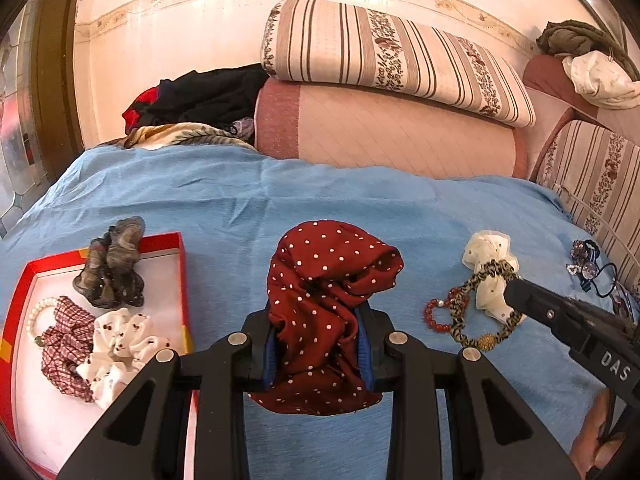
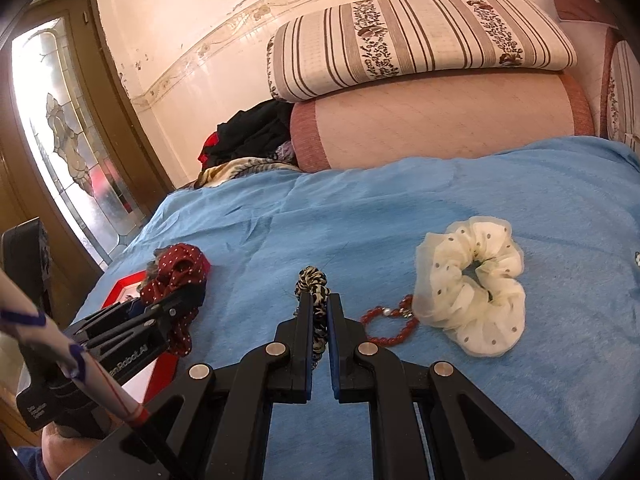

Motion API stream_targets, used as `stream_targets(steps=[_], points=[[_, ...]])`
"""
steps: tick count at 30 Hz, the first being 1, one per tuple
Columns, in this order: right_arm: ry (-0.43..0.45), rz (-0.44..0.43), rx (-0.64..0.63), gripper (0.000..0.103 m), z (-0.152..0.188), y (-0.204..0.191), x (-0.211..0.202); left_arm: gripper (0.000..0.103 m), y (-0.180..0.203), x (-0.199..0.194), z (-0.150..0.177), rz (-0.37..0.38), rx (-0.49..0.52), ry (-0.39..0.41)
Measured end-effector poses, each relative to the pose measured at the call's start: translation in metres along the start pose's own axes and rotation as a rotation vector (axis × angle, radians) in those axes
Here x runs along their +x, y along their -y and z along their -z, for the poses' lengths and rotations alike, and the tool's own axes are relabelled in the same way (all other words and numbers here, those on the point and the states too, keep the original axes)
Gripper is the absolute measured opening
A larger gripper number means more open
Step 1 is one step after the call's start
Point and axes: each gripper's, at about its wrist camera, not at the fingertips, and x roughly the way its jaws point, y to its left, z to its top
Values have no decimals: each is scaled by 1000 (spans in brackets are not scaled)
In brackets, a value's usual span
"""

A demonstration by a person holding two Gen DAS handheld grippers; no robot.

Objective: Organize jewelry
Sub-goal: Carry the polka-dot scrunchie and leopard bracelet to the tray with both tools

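My left gripper [image 1: 322, 322] is shut on a dark red white-dotted scrunchie [image 1: 328, 280], held over the blue bedspread right of the red tray [image 1: 182, 264]. The scrunchie shows at the left in the right wrist view [image 2: 176, 268]. My right gripper [image 2: 319, 304] is shut on a leopard-print hair band [image 2: 314, 286], which also shows in the left wrist view [image 1: 484, 304]. A red bead bracelet [image 2: 386, 328] and a cream dotted scrunchie [image 2: 472, 292] lie just right of it. The tray holds a grey scrunchie [image 1: 112, 268], a checked scrunchie [image 1: 66, 340], a white printed scrunchie [image 1: 120, 348] and a pearl bracelet [image 1: 38, 312].
Dark hair ties and beaded pieces [image 1: 588, 264] lie at the bed's right edge. A pink bolster [image 1: 384, 132] and striped pillow [image 1: 396, 60] stand at the back, with a pile of clothes [image 1: 200, 100] to their left. A glass door [image 2: 68, 140] is at the left.
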Motion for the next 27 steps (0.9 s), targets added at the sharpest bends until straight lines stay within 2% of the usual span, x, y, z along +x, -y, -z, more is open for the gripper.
stream_targets(steps=[7, 13, 27], points=[[-2, -9, 5, 7, 11, -25, -11, 30, -12, -17, -1, -5, -13, 36], [-8, -32, 10, 7, 16, -50, -13, 30, -38, -36, -3, -26, -40, 66], [-57, -104, -109, 7, 22, -135, 9, 30, -112, -68, -2, -81, -148, 101]])
